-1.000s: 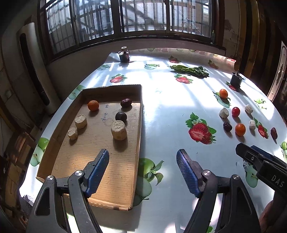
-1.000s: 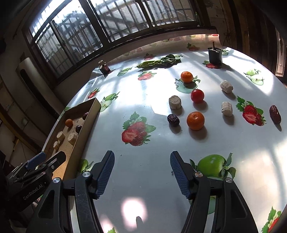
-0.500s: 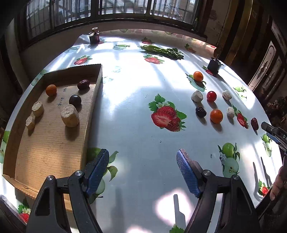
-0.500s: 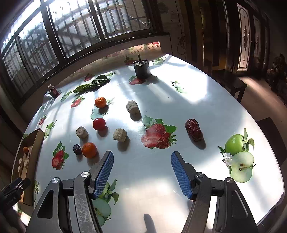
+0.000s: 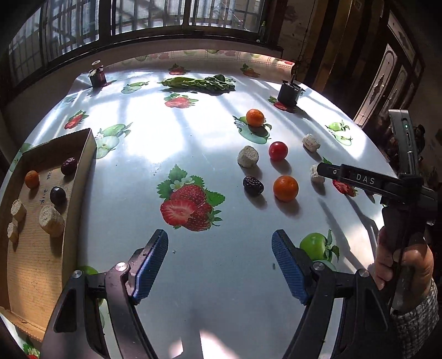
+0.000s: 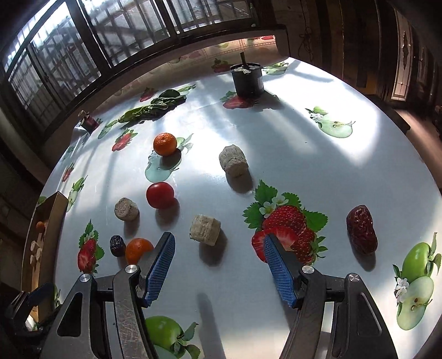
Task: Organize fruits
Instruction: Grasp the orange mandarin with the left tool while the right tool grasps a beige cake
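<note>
Fruit-print tablecloth under window | right gripper spread, empty, pale chunk between tips at 12 | left gripper spread, empty | mandarin at 1 | cardboard tray at 9, holding fruits

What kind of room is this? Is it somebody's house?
Probably a home dining room. The big round table wears a shiny cloth printed with strawberries and apples, barred windows run behind it, and a carved wooden door stands to the side.
</note>
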{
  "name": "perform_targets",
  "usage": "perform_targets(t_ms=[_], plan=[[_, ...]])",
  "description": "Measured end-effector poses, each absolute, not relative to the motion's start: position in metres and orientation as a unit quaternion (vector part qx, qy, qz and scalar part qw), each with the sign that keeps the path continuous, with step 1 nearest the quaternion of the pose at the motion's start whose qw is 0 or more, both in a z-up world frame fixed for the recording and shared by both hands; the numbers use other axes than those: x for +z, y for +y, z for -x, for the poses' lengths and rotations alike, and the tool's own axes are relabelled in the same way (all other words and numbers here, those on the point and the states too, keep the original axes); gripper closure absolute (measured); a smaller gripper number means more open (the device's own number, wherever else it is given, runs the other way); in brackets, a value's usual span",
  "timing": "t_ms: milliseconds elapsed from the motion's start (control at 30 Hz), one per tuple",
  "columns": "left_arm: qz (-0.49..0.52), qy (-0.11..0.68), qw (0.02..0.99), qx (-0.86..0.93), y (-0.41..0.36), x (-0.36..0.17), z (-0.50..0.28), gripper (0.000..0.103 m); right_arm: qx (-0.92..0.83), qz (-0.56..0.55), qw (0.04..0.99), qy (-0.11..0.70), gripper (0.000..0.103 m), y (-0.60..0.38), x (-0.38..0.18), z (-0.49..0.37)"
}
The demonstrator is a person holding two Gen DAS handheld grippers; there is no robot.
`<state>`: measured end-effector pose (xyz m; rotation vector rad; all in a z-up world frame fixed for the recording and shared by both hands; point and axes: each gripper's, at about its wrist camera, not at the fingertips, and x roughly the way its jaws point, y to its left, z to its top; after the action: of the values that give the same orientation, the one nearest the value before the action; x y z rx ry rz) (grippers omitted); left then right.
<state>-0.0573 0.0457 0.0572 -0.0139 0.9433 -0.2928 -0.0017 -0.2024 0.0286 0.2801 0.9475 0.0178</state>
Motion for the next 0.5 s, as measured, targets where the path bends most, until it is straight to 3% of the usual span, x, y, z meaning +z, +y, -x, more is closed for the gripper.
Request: perform_targets(t_ms=[67, 167, 300, 433, 500], plan=[[0.006, 0.45, 0.879, -0.158, 0.037, 0.057, 0.052, 0.026, 0.006, -0.136, 0.882, 0.451, 0.037, -0.205, 0.022, -0.004], [0.001, 0.449, 0.874, -0.187, 0.02, 0.054, 0.042, 0.027, 0.037, -0.163, 0.878, 0.449, 0.054, -0.206, 0.016, -0.011], [-0.015, 0.437, 0.873, -0.219, -0.004, 0.053, 0.028, 0.035, 0.041, -0.136, 0.885, 0.443, 0.055, -0.196, 0.016, -0.014], [-0.033, 0.433, 0.865, -0.251, -0.025, 0.05, 0.013, 0.044, 0.069, -0.139, 0.882, 0.445, 0.075, -0.19, 0.014, -0.014], [-0.054, 0.428, 0.862, -0.266, -0.035, 0.047, 0.01, 0.044, 0.07, -0.141, 0.882, 0.444, 0.076, -0.19, 0.014, -0.013]])
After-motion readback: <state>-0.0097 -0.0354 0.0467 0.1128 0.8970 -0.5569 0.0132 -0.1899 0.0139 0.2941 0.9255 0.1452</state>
